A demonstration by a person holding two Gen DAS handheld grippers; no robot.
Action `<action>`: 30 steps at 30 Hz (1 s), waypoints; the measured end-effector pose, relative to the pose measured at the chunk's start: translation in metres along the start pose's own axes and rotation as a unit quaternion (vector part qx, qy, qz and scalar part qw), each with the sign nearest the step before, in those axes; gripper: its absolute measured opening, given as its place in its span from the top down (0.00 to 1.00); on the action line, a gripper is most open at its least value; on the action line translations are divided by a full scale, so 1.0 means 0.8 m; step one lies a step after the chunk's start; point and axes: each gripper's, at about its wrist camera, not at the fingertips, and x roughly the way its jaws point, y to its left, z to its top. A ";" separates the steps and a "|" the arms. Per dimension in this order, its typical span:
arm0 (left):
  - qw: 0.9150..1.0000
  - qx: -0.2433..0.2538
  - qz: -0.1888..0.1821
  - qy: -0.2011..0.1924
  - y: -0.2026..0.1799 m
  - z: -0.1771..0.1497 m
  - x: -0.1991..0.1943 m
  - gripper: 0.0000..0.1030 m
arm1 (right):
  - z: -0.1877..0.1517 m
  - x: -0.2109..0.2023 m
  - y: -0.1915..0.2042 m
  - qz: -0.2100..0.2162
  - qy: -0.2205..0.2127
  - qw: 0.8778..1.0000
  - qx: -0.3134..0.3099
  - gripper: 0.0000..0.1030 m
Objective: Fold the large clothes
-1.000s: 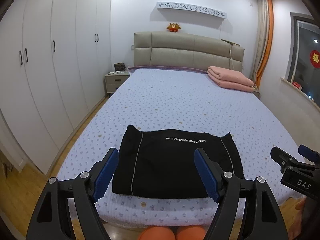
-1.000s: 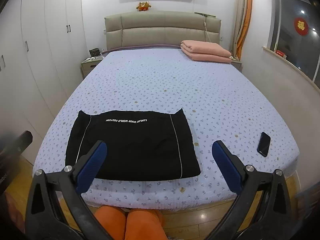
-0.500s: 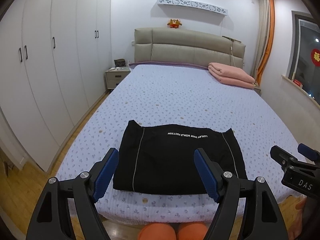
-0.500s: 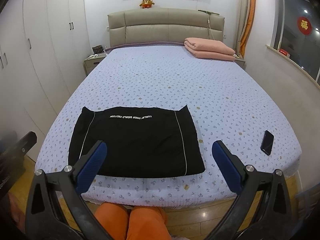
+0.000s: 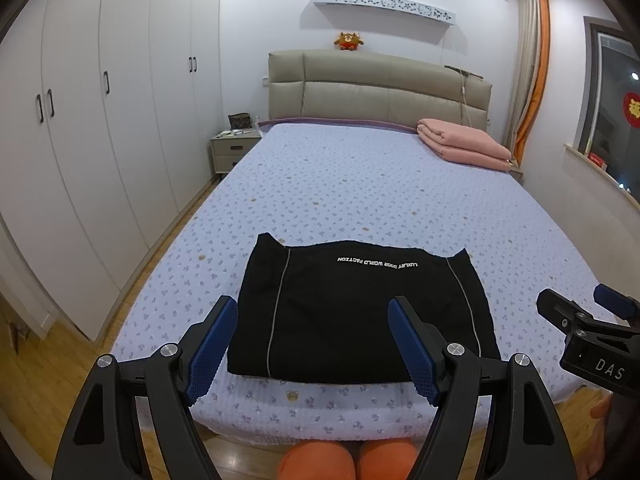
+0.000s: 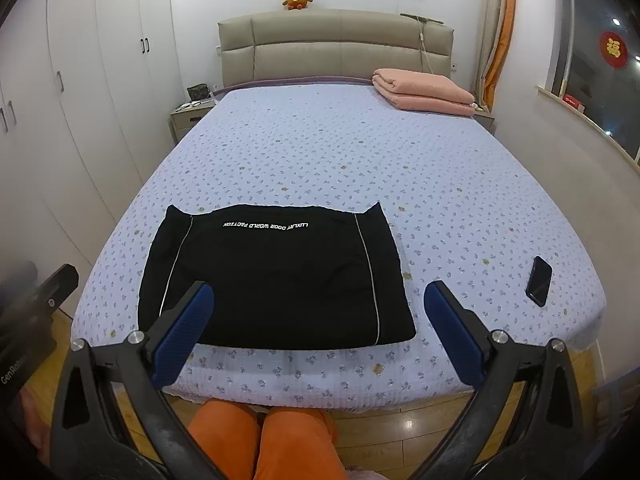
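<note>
A black garment [image 6: 276, 276] with white piping lies on a lilac flower-print bed [image 6: 440, 184]; the folded blanket [image 6: 424, 92] is pink.

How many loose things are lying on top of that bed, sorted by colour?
Black: 2, the folded black garment with white lettering and the flat black phone
Pink: 1, the folded pink blanket
Total: 3

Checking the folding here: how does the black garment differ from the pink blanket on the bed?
The black garment lies flat and thin near the foot of the bed; the pink blanket is a thick, puffy stack by the headboard. The garment bears white lettering and piping; the blanket is plain. Both are folded.
</note>
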 end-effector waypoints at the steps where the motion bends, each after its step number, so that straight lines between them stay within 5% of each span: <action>1: 1.000 0.000 0.001 0.000 0.000 0.000 0.001 0.24 | 0.000 0.000 -0.001 0.001 0.000 1.000 0.000 0.00; 30: 1.000 0.009 -0.010 0.000 -0.012 0.002 -0.001 0.24 | 0.001 0.001 0.006 0.002 0.000 1.000 -0.002 0.00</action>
